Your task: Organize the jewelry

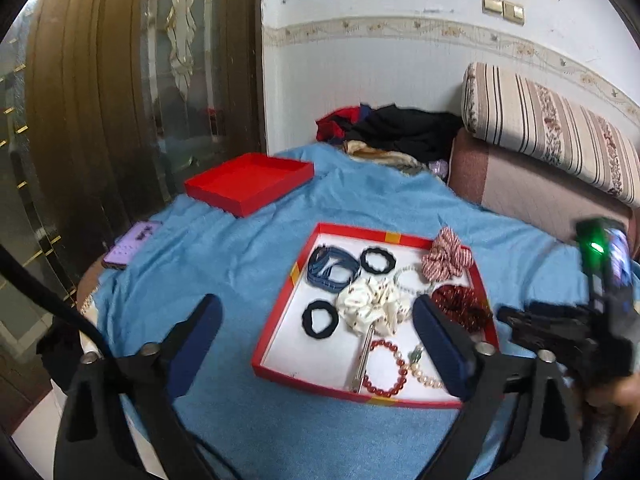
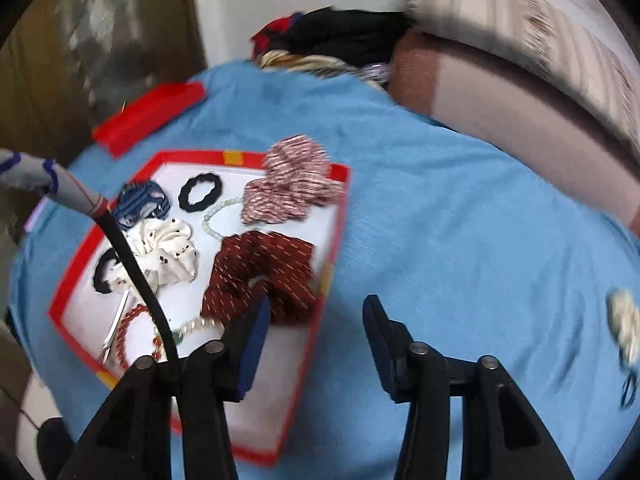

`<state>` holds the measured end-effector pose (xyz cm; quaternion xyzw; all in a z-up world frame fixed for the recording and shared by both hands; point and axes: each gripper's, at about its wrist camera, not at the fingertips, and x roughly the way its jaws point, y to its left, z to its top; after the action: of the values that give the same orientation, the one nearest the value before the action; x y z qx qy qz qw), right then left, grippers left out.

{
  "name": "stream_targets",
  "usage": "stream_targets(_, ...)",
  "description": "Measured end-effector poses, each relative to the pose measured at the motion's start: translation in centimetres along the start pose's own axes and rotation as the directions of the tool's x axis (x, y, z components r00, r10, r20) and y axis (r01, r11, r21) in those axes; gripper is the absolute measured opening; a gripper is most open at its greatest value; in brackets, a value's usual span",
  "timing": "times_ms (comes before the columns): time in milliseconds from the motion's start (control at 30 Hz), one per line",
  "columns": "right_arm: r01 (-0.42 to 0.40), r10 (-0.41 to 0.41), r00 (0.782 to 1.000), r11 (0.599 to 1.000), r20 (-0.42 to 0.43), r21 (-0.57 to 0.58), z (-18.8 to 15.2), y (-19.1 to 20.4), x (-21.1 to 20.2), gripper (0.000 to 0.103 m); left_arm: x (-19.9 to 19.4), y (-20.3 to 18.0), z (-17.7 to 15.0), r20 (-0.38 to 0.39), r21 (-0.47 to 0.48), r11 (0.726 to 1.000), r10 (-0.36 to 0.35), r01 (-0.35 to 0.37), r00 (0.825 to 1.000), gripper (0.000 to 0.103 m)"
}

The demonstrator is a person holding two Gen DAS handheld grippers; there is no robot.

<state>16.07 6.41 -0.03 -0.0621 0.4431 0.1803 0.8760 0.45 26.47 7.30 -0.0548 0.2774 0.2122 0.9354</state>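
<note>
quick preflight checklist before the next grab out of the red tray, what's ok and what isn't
1. Left gripper open and holding nothing: ok.
2. Right gripper open and holding nothing: ok.
3. Red tray lies flat on the blue cloth: ok.
4. Dark red scrunchie free to lift: cannot tell, it touches the bead strand and the right wrist view is blurred.
5. Empty red lid free as a drop spot: ok.
6. Loose pieces off the tray: not ok, a cream item lies on the cloth at the right.
</note>
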Motion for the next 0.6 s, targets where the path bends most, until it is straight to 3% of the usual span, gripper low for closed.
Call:
stream_targets(100,0.024,-0.024,1.0,1.0,0.009,0.016,-1.9,-1.2,-1.7,0.056,-1.1,-0.6,0.2,0.02,0.003,1.0,-0.01,0.01,1.0,0.101)
stream_targets(233,0.047,-0.047,0.999,0.999,-0.001,0.028,-3.9,-1.9,-3.0,0.056,-1.8,-1.7,-0.1,-0.009,0.017,0.999,-0.033,0.033,0.999,0.101)
stream_targets(600,0.057,-0.057,0.998,0.997,0.002,0.044,-7.6,-0.6,-5.3,0.061,-3.4,-3.0,-1.9,-0.084,0.036,0.999,0.017,-0.014,0.996,0.101)
